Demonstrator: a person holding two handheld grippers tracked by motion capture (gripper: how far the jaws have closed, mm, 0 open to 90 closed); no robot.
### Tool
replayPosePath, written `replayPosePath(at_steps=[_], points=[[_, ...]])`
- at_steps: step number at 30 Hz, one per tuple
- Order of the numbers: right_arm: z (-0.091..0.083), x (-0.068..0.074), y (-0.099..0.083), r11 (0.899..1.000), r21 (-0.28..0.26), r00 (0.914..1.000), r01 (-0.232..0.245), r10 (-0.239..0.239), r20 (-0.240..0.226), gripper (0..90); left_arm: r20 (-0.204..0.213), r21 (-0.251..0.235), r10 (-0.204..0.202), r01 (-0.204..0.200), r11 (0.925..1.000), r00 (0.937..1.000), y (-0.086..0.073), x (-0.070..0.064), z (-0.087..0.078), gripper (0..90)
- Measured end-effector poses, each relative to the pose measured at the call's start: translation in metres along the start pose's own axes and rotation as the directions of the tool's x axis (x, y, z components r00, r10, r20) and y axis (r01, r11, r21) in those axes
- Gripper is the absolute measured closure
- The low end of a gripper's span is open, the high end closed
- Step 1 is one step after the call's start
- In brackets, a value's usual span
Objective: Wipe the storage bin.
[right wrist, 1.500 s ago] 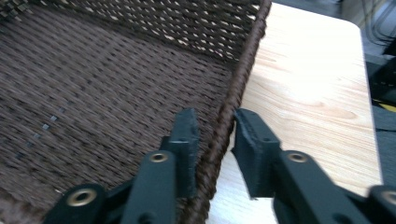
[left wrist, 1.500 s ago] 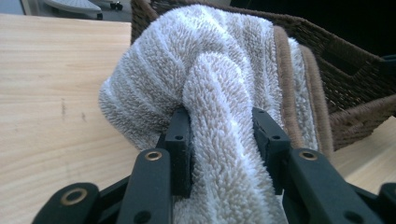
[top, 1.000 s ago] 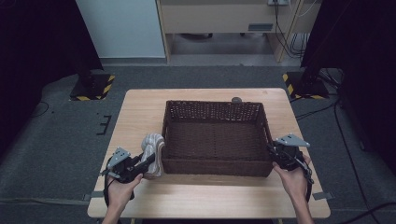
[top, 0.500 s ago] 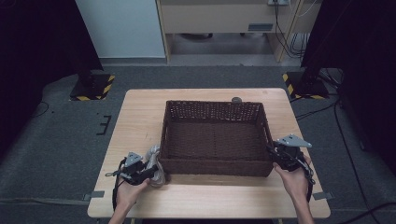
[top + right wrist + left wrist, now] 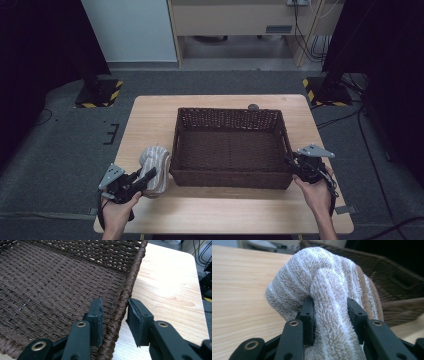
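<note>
The left gripper (image 5: 149,176) has its fingers (image 5: 308,315) clenched on the towel (image 5: 332,290), which sits on the bench (image 5: 150,120) beside the empty basket (image 5: 230,112); the right gripper (image 5: 113,320) straddles the basket's rim, apparently not yet pinching it; loading looks barely begun.

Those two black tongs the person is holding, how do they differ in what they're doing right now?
The left tongs are shut on a fluffy beige towel, bunched on the table beside the basket; the right tongs straddle the wicker basket's rim, one jaw inside and one outside, with a gap showing on the outer side. The left ones grip something soft, the right ones flank something stiff. Both are black, two-jawed and hand-held.
</note>
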State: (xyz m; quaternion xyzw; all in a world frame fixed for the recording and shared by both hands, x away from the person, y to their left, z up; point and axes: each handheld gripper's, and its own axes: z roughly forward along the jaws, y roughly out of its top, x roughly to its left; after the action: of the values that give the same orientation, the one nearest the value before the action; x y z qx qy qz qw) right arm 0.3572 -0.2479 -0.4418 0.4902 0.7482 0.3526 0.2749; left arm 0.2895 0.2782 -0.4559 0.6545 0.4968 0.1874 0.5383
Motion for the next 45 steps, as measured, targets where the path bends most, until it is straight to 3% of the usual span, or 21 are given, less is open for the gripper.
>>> replayPosePath(at_steps=[1, 3, 5, 10, 15, 17, 20, 24, 30, 35, 38, 45], points=[[0.0, 0.0, 0.0, 1.0, 0.0, 1.0, 0.001, -0.001, 0.002, 64.6, 0.007, 0.011, 0.029, -0.029, 0.9995, 0.9996, -0.002, -0.006, 0.003, 63.2], [0.0, 0.0, 0.0, 1.0, 0.002, 1.0, 0.002, -0.002, -0.001, 64.6, 0.012, 0.034, 0.043, -0.043, 0.9985, 0.999, -0.006, -0.012, 0.008, 63.1], [0.0, 0.0, 0.0, 1.0, 0.003, 1.0, 0.004, -0.004, -0.001, 64.7, -0.014, 0.075, 0.072, -0.071, 0.9947, 0.9973, -0.014, -0.02, 0.018, 62.7], [0.002, 0.001, -0.001, 1.0, 0.012, 1.0, 0.008, -0.008, 0.004, 64.5, -0.034, 0.113, 0.103, -0.099, 0.9886, 0.9941, -0.019, -0.017, 0.025, 62.5], [0.003, 0.002, -0.002, 1.0, 0.02, 0.9999, 0.012, -0.012, 0.004, 64.2, -0.053, 0.215, 0.106, -0.093, 0.9722, 0.9929, -0.032, -0.009, 0.041, 62.6], [0.004, 0.001, -0.002, 1.0, 0.02, 0.9999, 0.012, -0.012, 0.002, 64.3, -0.071, 0.284, 0.146, -0.12, 0.9512, 0.9868, -0.038, -0.009, 0.051, 62.5], [0.004, 0.001, -0.002, 1.0, 0.019, 0.9999, 0.013, -0.013, 0.003, 64.3, -0.079, 0.298, 0.149, -0.119, 0.947, 0.9857, -0.039, -0.008, 0.055, 62.4], [0.004, 0.001, -0.002, 1.0, 0.018, 0.9999, 0.013, -0.013, 0.001, 64.0, -0.079, 0.288, 0.128, -0.1, 0.9525, 0.9887, -0.036, -0.004, 0.051, 62.5], [0.001, -0.001, 0.0, 1.0, -0.011, 0.9999, -0.015, 0.015, -0.006, 55.1, -0.113, 0.207, 0.111, -0.086, 0.9746, 0.9874, -0.021, 0.002, 0.028, 62.1], [-0.002, -0.004, 0.001, 0.999, -0.032, 0.9997, -0.023, 0.023, 0.001, 49.3, -0.173, 0.16, 0.126, -0.098, 0.9822, 0.9769, -0.005, 0.009, 0.012, 61.5], [-0.003, -0.007, 0.001, 0.998, -0.042, 0.9991, -0.041, 0.042, 0.006, 46.4, -0.212, 0.147, 0.117, -0.086, 0.9854, 0.9702, 0.0, 0.017, 0.007, 61.5], [-0.003, -0.009, 0.001, 0.998, -0.049, 0.999, -0.043, 0.044, 0.009, 43.5, -0.301, 0.174, 0.135, -0.085, 0.981, 0.944, 0.001, 0.032, 0.004, 61.0]])
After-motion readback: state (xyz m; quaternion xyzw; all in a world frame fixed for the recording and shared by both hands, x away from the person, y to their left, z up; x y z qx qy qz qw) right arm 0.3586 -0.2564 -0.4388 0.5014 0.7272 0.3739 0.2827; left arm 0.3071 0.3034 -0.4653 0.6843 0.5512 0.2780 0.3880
